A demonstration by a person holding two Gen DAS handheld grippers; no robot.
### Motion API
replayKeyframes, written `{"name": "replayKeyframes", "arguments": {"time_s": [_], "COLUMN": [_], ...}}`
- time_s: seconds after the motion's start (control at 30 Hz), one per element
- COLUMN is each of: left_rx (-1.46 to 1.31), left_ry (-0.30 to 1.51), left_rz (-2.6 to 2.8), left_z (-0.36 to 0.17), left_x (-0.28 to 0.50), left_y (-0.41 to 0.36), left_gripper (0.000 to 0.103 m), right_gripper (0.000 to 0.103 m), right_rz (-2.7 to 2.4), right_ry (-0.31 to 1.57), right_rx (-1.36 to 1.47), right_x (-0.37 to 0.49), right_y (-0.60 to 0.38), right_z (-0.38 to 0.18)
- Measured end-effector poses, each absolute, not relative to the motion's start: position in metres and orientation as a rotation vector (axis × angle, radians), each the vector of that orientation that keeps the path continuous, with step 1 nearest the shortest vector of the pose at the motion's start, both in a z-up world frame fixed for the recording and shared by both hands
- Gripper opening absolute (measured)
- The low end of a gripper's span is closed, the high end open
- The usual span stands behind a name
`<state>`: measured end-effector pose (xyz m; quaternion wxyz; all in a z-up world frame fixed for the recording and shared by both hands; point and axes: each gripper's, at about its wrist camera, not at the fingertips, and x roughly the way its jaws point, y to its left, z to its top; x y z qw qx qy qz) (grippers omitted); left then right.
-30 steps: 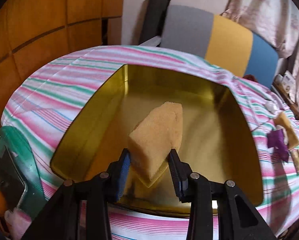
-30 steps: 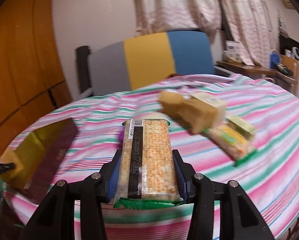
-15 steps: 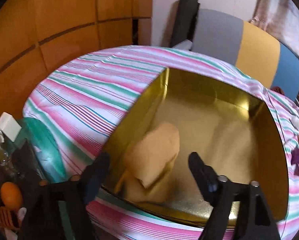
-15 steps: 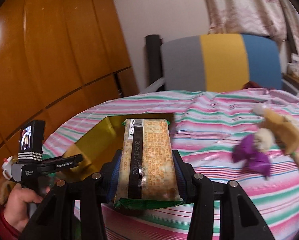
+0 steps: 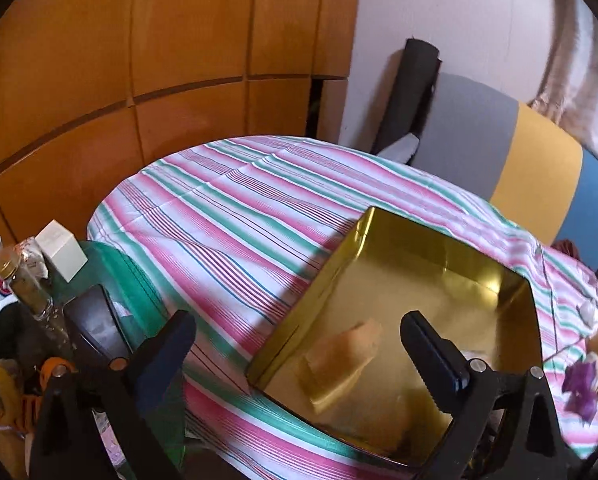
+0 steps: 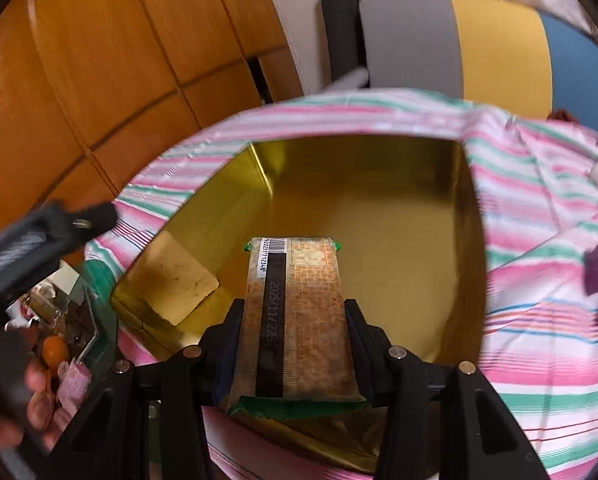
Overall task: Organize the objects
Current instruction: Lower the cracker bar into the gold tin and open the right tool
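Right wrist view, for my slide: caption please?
Right tongs carry a cracker packet over the gold tin.

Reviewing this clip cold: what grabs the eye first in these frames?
The shiny gold tin sitting open on the striped tablecloth dominates both views. The right gripper holds a cracker packet over it, jaws clamped on its sides. A tan sponge-like block lies inside the tin near a corner, beyond the open left gripper.
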<state>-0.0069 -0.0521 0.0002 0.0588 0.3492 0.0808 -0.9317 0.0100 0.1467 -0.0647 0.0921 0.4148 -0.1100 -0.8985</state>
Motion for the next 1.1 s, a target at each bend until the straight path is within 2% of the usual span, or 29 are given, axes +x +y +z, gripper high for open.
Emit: {"name": "replayKeyframes", "arguments": {"time_s": [0.23,0.37,0.67,0.83,1.1], "left_rx": [1.112,1.114,1.154,1.192,1.299], "left_ry": [0.276,0.262,0.110,0.029,-0.047], "left_rz": [-2.791,-2.812,-2.870,-2.912,-2.965], "left_z": [-0.007,-0.007,-0.009,-0.013,-0.020], "left_x": [-0.008,-0.005,0.006,0.017,0.032], "left_y": [-0.052,-0.044,-0.004,0.023,0.063], "left_gripper": [0.103,0.103,0.103,0.103,0.103], "right_gripper": [0.051,0.051,0.053,0.053,0.053], "right_rz": [-2.581,-2.681,-2.914,-3.011,-3.078], "right_ry": [-0.483,-0.379,-0.331,-0.319,-0.332], "right_rx": [1.265,1.173,0.975,1.015,1.186], "right_x": [-0.003,0.015,0.070,0.088,0.116], "right_y": [0.140,0.152,0.224,0.271,0.332], "right_z": [-0.068,-0.049,-0.012,-0.008,-0.038]}}
